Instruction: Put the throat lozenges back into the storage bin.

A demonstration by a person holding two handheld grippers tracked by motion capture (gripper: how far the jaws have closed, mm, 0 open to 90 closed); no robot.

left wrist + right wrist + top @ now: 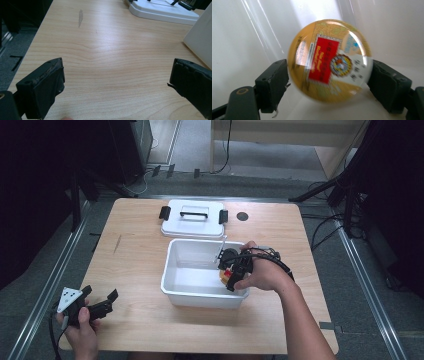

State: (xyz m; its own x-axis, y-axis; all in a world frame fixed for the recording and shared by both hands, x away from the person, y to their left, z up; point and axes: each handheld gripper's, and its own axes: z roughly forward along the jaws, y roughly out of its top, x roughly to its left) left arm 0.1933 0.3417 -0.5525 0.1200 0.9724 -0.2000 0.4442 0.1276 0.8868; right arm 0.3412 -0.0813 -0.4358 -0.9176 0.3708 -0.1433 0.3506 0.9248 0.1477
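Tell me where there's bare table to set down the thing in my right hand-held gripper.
The widest bare stretch of table lies left of the white bin, ahead of the left hand-held gripper. A narrower strip runs along the bin's right side. It's crowded behind the bin, where the lid sits close.

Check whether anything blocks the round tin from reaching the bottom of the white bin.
Nothing visible does. The right gripper holds the round tin inside the white bin, whose floor beneath looks bare. The lid lies apart behind.

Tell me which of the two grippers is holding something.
The right gripper, down inside the white bin: its jaws clamp a round yellow object with a red label. The left gripper hangs open over bare table.
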